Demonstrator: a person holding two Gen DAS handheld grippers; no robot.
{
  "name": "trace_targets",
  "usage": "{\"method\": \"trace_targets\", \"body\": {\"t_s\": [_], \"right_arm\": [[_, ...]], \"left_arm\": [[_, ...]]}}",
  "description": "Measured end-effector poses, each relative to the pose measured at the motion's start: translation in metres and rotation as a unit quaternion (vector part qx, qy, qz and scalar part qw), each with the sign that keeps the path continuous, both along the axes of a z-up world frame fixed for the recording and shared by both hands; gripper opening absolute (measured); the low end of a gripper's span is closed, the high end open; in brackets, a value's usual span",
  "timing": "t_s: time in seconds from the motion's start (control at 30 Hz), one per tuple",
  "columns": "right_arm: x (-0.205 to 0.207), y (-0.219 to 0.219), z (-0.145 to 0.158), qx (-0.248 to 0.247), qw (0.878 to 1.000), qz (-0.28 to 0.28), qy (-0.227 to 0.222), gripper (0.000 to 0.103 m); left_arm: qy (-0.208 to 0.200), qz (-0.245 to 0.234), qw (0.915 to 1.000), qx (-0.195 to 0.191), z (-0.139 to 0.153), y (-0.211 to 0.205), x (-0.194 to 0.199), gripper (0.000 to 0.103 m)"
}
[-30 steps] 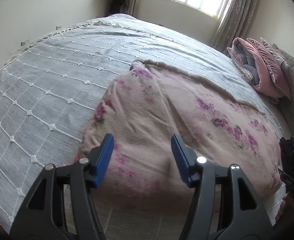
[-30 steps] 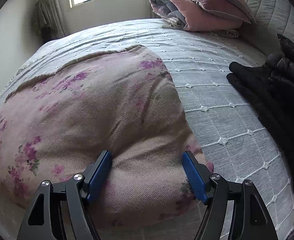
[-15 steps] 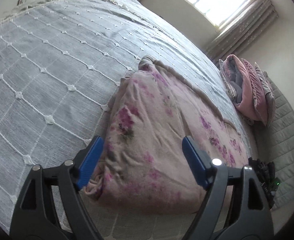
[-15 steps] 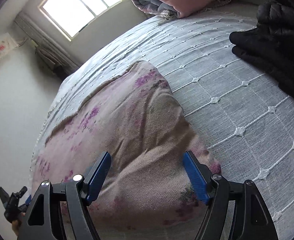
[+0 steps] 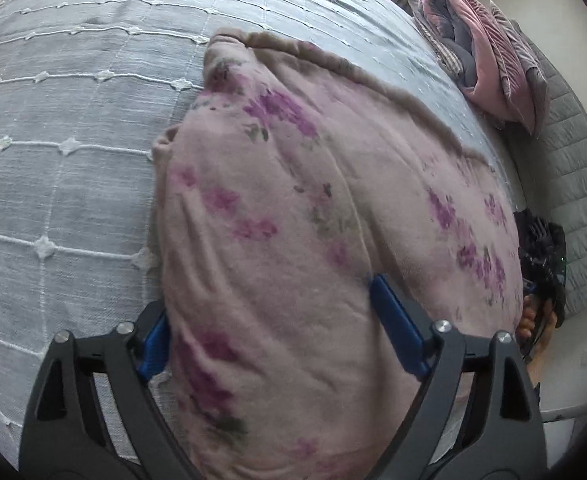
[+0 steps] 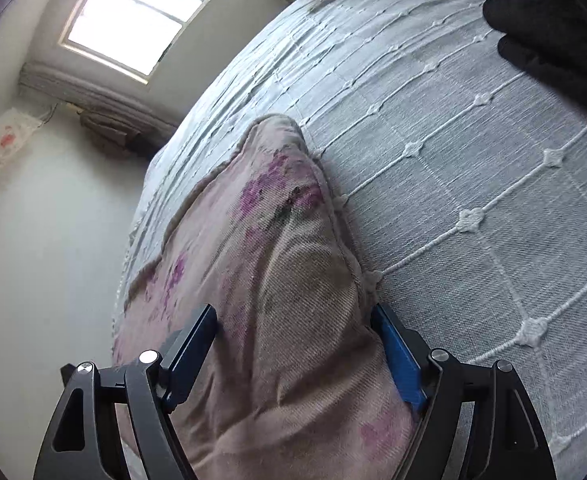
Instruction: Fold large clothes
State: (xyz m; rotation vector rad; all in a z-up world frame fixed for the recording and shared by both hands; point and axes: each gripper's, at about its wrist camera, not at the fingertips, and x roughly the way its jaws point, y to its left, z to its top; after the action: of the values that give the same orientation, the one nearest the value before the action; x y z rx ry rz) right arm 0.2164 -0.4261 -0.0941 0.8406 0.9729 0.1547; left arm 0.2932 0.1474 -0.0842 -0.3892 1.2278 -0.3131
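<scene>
The pink floral garment (image 5: pixel 313 240) is lying folded on the grey bedspread (image 5: pixel 61 184). The left gripper (image 5: pixel 269 328) and right gripper (image 6: pixel 293 344) are each straddling a near corner, jaws wide, not clamping.

I see my left gripper (image 5: pixel 277 340) spread wide, straddling the near-left corner of the floral blanket (image 5: pixel 313 220) on the grey bedspread (image 5: pixel 73 140).
</scene>
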Motion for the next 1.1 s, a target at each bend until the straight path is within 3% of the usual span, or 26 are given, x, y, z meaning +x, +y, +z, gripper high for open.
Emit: {"method": "trace_targets", "body": {"t_s": [0.07, 0.2, 0.37, 0.57, 0.73, 0.93, 1.03, 1.1], "right_arm": [[0.010, 0.000, -0.006, -0.001, 1.000, 0.011, 0.013, 0.082], [0.030, 0.001, -0.023, 0.044, 0.998, 0.042, 0.026, 0.084], [0.041, 0.006, -0.022, 0.048, 0.997, 0.059, 0.031, 0.085], [0.050, 0.027, -0.018, 0.028, 0.996, 0.079, 0.032, 0.087], [0.051, 0.027, -0.018, 0.036, 0.996, 0.077, 0.029, 0.085], [0.048, 0.031, -0.023, 0.016, 0.997, 0.078, 0.026, 0.085], [0.046, 0.035, -0.021, -0.002, 0.997, 0.073, 0.021, 0.073], [0.044, 0.038, -0.019, -0.003, 0.997, 0.073, 0.016, 0.060]], "left_arm": [[0.008, 0.000, 0.9999, -0.008, -0.005, -0.002, 0.003, 0.098], [0.026, 0.015, 0.9991, -0.030, -0.011, 0.005, 0.011, 0.100], [0.041, 0.051, 0.9956, -0.067, -0.020, 0.013, 0.015, 0.102], [0.042, 0.062, 0.9953, -0.061, -0.018, 0.007, 0.014, 0.102], [0.018, 0.037, 0.9974, -0.059, -0.013, 0.000, 0.006, 0.102], [0.032, 0.034, 0.9975, -0.054, -0.020, 0.000, 0.014, 0.102], [0.028, 0.047, 0.9976, -0.041, -0.017, -0.002, 0.013, 0.102], [0.023, 0.052, 0.9979, -0.033, -0.014, -0.004, 0.011, 0.094]]}}
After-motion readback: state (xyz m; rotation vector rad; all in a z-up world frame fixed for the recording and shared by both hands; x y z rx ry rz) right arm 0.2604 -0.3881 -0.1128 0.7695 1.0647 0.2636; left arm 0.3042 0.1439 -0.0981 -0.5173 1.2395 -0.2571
